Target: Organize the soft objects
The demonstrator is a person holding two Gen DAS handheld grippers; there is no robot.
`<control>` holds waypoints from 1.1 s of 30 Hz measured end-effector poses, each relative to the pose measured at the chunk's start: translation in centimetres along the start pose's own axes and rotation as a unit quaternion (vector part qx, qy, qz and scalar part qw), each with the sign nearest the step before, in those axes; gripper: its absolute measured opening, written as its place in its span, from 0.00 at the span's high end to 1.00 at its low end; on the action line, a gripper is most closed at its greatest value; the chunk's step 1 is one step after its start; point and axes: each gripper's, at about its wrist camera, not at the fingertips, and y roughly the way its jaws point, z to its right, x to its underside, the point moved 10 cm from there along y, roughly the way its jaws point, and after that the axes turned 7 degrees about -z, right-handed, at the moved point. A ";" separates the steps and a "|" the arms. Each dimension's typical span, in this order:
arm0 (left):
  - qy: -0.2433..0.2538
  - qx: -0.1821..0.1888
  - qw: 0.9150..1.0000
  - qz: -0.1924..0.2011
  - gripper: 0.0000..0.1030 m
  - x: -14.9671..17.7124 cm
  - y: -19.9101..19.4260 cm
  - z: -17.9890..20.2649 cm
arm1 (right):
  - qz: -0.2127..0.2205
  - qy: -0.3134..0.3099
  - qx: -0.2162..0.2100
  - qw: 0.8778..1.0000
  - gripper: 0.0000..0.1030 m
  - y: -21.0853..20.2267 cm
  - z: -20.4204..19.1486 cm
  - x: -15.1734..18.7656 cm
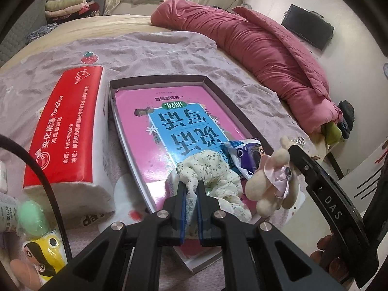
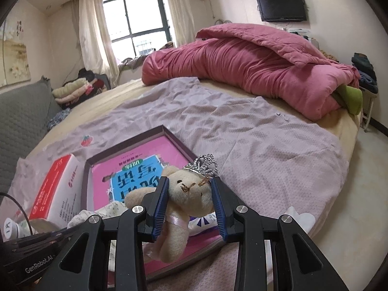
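Note:
My left gripper [image 1: 191, 185] is shut on a white floral cloth [image 1: 213, 177], which hangs over the near end of a shallow dark box [image 1: 160, 78] with a pink book [image 1: 135, 111] inside. My right gripper [image 2: 189, 181] is shut on a beige teddy bear [image 2: 186, 194] wearing a silver tiara [image 2: 206, 166] and a pink ribbon. The bear [image 1: 269, 181] hangs just right of the cloth above the box's near right corner. A purple and white packet [image 1: 245, 156] lies on the book behind them. The cloth [image 2: 109, 209] shows low at the left in the right wrist view.
A red and white tissue pack [image 1: 70, 131] lies left of the box on the lilac sheet [image 2: 242, 133]. Small toys [image 1: 41, 249] sit at the lower left. A rolled pink quilt [image 1: 254, 48] lies along the bed's far side. Folded clothes [image 2: 72, 89] are stacked by the window.

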 end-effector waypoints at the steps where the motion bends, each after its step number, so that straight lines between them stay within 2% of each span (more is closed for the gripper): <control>1: -0.002 -0.001 1.000 -0.001 0.93 0.0 0.0 -0.1 | -0.004 -0.002 -0.001 1.000 0.65 0.2 -0.1 0.1; 7: -0.005 -0.002 1.000 -0.001 0.93 0.0 0.1 -0.3 | -0.037 -0.011 -0.006 0.999 0.65 1.7 -0.6 0.8; 20: -0.021 -0.019 1.000 0.001 0.93 -0.7 0.4 -1.6 | -0.072 -0.024 0.007 0.997 0.60 3.2 -0.8 1.7; 25: -0.035 -0.025 0.999 0.003 0.93 -1.1 0.7 -2.3 | -0.072 -0.024 0.007 0.997 0.59 3.2 -0.9 1.7; 33: -0.039 -0.048 0.998 0.006 0.93 -1.6 1.3 -2.9 | -0.062 -0.018 0.019 0.998 0.48 2.8 -0.3 1.5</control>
